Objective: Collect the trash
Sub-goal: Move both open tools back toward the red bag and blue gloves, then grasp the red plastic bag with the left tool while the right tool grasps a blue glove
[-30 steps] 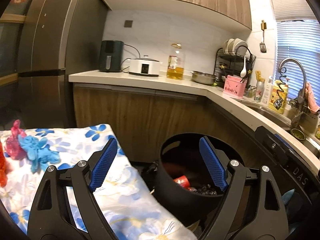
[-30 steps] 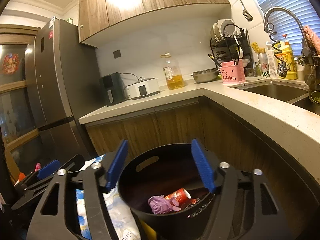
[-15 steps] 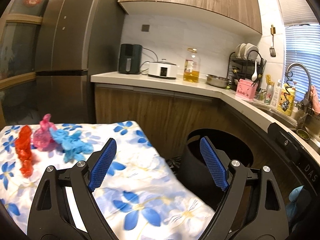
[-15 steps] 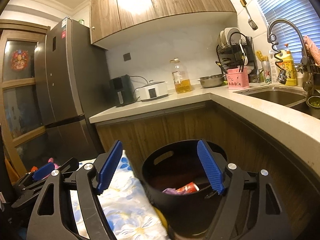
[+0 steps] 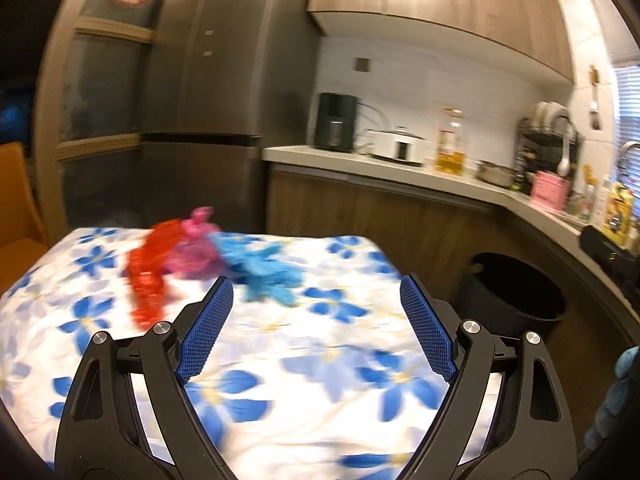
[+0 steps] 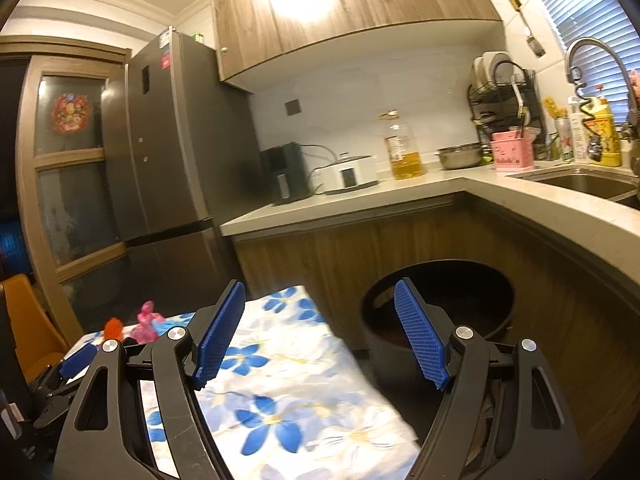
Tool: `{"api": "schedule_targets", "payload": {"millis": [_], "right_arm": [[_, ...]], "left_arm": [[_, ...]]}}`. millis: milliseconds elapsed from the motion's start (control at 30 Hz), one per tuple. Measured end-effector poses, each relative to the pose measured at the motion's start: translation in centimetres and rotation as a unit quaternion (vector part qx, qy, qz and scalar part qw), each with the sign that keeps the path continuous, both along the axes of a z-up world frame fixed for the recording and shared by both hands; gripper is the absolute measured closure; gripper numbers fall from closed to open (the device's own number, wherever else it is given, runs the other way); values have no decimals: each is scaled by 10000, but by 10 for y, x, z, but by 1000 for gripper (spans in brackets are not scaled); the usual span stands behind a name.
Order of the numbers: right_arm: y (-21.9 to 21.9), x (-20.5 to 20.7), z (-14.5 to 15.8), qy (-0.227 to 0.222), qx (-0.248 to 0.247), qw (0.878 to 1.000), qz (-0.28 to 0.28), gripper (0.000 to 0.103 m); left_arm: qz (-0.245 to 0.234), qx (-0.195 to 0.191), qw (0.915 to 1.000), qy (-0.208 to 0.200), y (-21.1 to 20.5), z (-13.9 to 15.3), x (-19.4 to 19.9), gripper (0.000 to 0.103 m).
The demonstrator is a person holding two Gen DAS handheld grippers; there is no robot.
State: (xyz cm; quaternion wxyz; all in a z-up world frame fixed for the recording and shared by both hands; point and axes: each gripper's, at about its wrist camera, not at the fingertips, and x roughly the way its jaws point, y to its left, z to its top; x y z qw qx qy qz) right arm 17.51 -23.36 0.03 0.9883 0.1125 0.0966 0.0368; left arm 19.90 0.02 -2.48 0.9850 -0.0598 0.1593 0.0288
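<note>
Three crumpled pieces of trash lie on the flowered tablecloth [image 5: 328, 360]: a red one [image 5: 148, 276], a pink one [image 5: 196, 248] and a blue one [image 5: 264, 268]. My left gripper [image 5: 316, 328] is open and empty, just short of them. The black bin [image 5: 516, 300] stands on the floor right of the table. In the right wrist view the bin [image 6: 440, 312] is ahead, its contents hidden. My right gripper [image 6: 320, 336] is open and empty, over the table's edge beside the bin. The red trash [image 6: 114, 328] and pink trash [image 6: 146, 324] show far left, behind the left gripper [image 6: 76, 360].
A tall grey fridge [image 5: 208, 120] stands behind the table. A counter [image 6: 360, 200] with appliances, an oil bottle [image 6: 404, 148] and a sink [image 6: 580, 184] runs behind and right of the bin. An orange chair [image 6: 28, 320] is at the far left.
Both grippers have swung left, away from the bin toward the table. The three pieces of trash now sit near the left gripper's fingers. The bin's contents have dropped out of sight.
</note>
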Motion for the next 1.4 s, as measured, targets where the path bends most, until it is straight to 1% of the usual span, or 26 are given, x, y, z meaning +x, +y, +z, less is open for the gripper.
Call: {"api": "schedule_targets", "payload": {"millis": [233, 400, 667, 767, 933, 1033, 1100, 1133, 1200, 1233, 1267, 1400], "right_arm": [[49, 19, -10, 79, -82, 9989, 452, 27], [84, 36, -19, 152, -167, 9971, 721, 27], [147, 76, -32, 252, -426, 9927, 1101, 28], [170, 96, -41, 319, -543, 9907, 1210, 28], [207, 131, -59, 516, -724, 9865, 1376, 33], [224, 145, -70, 579, -851, 9850, 1386, 35], [232, 152, -76, 613, -886, 9845, 1383, 35], [236, 157, -79, 663, -880, 9842, 1385, 36], [239, 165, -84, 751, -858, 9840, 1370, 36], [241, 170, -85, 794, -842, 9840, 1356, 37], [242, 172, -86, 820, -819, 9841, 1345, 38], [250, 184, -93, 976, -850, 9827, 1322, 42]], "left_arm": [[797, -40, 9968, 46, 67, -16, 3, 19], [1239, -39, 9922, 84, 109, -25, 20, 19], [1436, -89, 9892, 281, 153, -37, 65, 19], [1464, -181, 9883, 390, 166, -43, 81, 19], [1366, -436, 9881, 548, 180, -53, 94, 20], [1302, -691, 9869, 657, 190, -59, 99, 27], [1232, -845, 9857, 783, 195, -65, 104, 36], [1205, -913, 9849, 845, 197, -68, 106, 38], [1133, -1062, 9830, 979, 201, -75, 111, 49], [1109, -1130, 9819, 1038, 204, -78, 113, 52], [1072, -1194, 9814, 1056, 206, -80, 113, 57], [996, -1353, 9812, 952, 208, -82, 109, 66]]}}
